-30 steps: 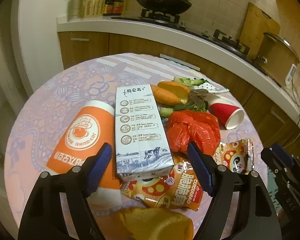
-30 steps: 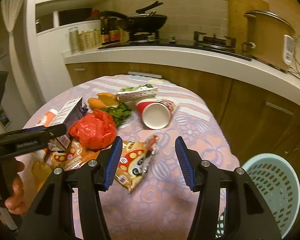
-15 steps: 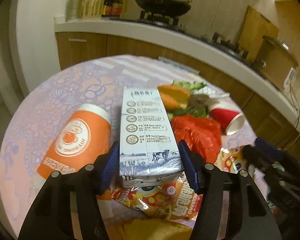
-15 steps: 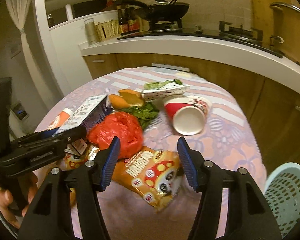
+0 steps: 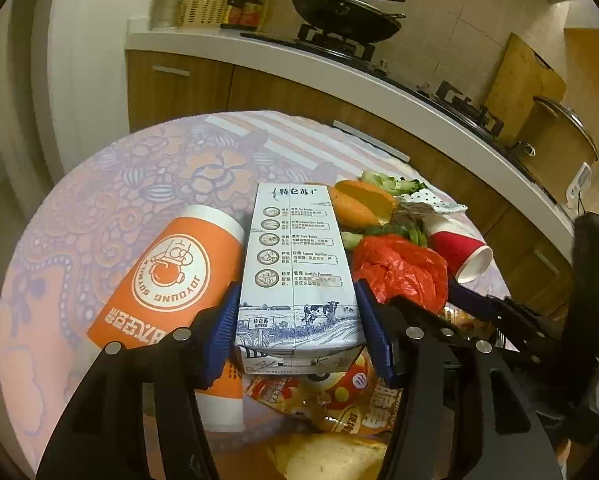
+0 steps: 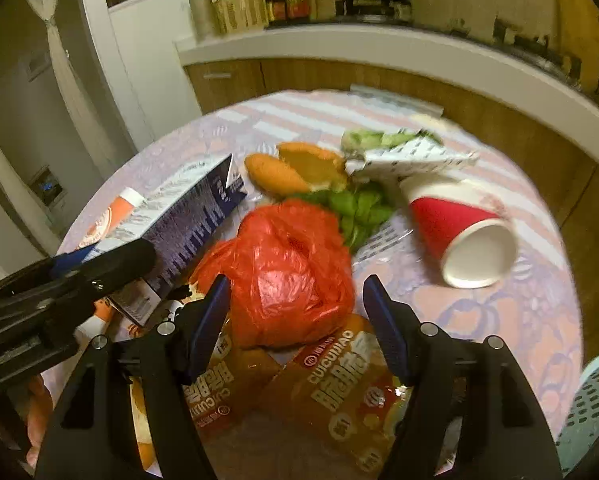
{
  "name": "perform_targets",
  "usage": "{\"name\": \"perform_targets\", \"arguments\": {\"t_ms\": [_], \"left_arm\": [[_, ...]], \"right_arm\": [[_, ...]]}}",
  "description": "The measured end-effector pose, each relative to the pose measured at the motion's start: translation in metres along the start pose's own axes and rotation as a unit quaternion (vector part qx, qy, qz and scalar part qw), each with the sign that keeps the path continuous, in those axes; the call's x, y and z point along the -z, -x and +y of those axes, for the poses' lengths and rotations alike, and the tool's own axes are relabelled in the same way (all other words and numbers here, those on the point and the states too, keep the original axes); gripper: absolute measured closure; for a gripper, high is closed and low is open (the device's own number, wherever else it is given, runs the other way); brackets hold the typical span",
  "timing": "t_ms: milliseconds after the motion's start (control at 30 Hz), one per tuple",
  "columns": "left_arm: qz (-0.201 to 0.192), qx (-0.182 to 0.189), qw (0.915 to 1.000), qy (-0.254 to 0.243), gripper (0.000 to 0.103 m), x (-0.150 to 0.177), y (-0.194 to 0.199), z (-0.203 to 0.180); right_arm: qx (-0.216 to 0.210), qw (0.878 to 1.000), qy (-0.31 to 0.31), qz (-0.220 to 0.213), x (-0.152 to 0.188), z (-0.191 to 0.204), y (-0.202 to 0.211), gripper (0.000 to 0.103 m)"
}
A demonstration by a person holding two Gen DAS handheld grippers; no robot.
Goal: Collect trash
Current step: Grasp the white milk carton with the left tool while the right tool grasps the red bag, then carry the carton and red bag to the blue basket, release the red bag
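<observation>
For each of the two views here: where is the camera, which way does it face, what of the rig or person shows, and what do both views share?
Left wrist: sits behind the left gripper, facing the stove counter across the table; its blue pads clamp the white-and-blue milk carton; the right gripper shows at right.
Right wrist: sits behind the right gripper, open around the crumpled red plastic bag; the left gripper shows at left.
Shared: carton, bag, red paper cup.

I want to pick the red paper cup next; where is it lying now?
In the right wrist view, the red paper cup lies on its side at the table's right, beside the green leaves and right of the red plastic bag.
</observation>
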State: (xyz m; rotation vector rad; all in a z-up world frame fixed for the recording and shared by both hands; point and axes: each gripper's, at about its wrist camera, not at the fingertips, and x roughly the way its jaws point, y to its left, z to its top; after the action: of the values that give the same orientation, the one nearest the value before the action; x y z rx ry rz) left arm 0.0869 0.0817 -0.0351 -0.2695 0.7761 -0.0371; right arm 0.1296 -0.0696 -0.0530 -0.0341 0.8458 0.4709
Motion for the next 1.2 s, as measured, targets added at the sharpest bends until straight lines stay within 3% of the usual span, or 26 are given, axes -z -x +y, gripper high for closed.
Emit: {"name": "perform_targets", "arguments": {"t_ms": [67, 200, 433, 667, 833, 933, 1200], "left_arm": [[0.004, -0.002, 1.0000, -0.003, 0.048, 0.000, -0.002, -0.001], [0.010, -0.002, 0.9999, -0.005, 0.048, 0.001, -0.003, -0.001], [0.040, -0.028, 0.9982, -0.034, 0.046, 0.001, -0.023, -0.018], [0.031, -0.057, 0.9969, -0.044, 0.050, 0.001, -0.027, -0.026], [-0.027, -0.027, 0.9982, -0.047, 0.050, 0.003, 0.015, -0.046], [-0.050, 0.003, 0.9970, -0.059, 0.050, 0.004, 0.038, -0.072], [-0.039, 0.115, 0.9847, -0.125, 0.050, 0.041, 0.047, -0.182]], "right_arm": [[-0.007, 1.000, -0.010, 0.005, 0.000, -0.006, -0.001, 0.053], [0.002, 1.000, -0.011, -0.009, 0.005, -0.013, 0.011, 0.061], [0.021, 0.998, -0.036, -0.048, 0.013, -0.038, 0.053, 0.062], [0.024, 0.995, -0.071, -0.073, 0.031, -0.064, 0.088, 0.062], [0.042, 0.990, -0.092, -0.099, 0.046, -0.085, 0.122, 0.062], [0.076, 0.985, -0.100, -0.121, 0.061, -0.099, 0.151, 0.062], [0.171, 0.965, -0.150, -0.128, 0.125, -0.160, 0.208, 0.062]]}}
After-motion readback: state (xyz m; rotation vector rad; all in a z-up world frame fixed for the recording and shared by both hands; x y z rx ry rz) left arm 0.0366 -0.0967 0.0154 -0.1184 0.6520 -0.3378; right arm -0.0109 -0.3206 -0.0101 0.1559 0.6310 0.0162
